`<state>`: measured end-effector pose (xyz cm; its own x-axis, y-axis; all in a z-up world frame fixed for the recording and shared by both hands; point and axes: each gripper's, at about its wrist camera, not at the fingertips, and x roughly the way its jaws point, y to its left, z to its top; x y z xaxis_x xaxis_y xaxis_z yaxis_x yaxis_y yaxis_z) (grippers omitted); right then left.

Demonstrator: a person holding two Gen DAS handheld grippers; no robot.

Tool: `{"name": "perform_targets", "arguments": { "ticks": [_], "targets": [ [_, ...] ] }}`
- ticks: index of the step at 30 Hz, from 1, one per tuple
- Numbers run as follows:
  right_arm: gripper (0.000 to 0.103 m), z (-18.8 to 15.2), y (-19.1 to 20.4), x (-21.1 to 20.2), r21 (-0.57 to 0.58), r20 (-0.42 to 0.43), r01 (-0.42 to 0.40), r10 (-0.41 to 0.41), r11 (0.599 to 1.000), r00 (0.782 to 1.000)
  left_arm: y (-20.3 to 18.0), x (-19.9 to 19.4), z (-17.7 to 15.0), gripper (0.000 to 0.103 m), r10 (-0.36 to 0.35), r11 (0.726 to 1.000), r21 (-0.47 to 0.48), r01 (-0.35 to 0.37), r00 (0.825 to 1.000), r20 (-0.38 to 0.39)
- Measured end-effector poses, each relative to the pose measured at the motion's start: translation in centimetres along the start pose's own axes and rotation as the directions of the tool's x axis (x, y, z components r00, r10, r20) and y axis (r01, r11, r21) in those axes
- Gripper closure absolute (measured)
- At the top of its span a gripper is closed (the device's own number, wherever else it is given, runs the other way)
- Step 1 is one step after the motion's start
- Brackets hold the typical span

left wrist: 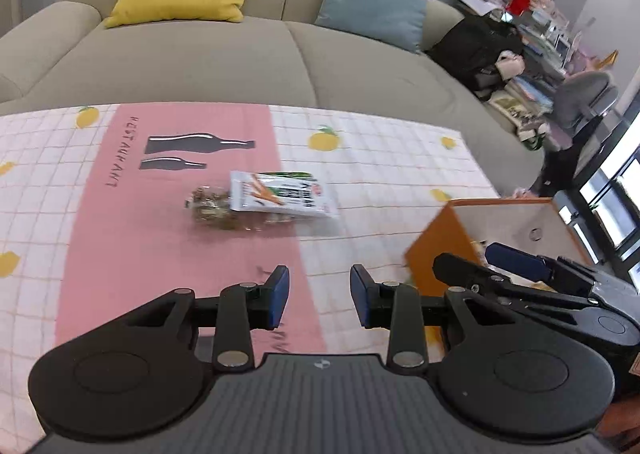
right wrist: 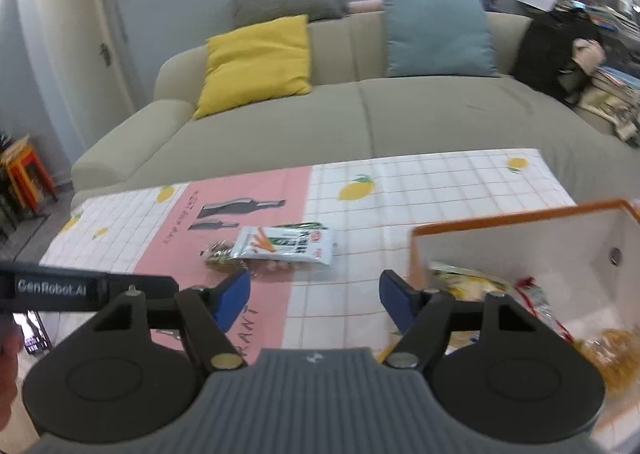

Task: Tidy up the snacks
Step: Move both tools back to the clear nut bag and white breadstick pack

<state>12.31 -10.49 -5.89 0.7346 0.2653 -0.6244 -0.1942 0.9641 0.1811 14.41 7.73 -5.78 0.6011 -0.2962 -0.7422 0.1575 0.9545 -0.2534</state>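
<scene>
While nothing is being gripped, the right gripper (right wrist: 314, 296) is being held widest apart beside the orange box (right wrist: 500, 216) holding yellow snack packets (right wrist: 466, 286); the left gripper (left wrist: 319, 296) is being held open and empty, with the white carrot packet (left wrist: 280, 194) lying well left of the box.

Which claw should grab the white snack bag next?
Probably the left claw: it is empty, open, and aimed almost straight at the white bag. The right claw is empty too, but sits nearer the box.
</scene>
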Motion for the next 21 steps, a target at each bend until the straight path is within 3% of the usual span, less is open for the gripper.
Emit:
{"name": "perform_targets", "arguments": {
  "ticks": [6,11,21],
  "targets": [
    [0.034,0.0,1.2,5.2,-0.11,-0.054,0.004,-0.01,0.994,0.998,2.2,3.3,0.8,0.064,0.051,0.997,0.054,-0.049,0.998,-0.045],
    [0.036,0.1,1.9,9.2,-0.223,-0.08,0.016,-0.035,0.975,0.996,4.8,6.4,1.8,0.047,0.077,0.997,0.022,-0.076,0.996,-0.051],
    [0.04,0.7,3.9,17.5,-0.427,-0.112,0.0,-0.053,0.904,0.992,9.0,12.1,4.0,0.031,0.122,0.992,-0.033,-0.125,0.99,-0.064]
  ]
}}
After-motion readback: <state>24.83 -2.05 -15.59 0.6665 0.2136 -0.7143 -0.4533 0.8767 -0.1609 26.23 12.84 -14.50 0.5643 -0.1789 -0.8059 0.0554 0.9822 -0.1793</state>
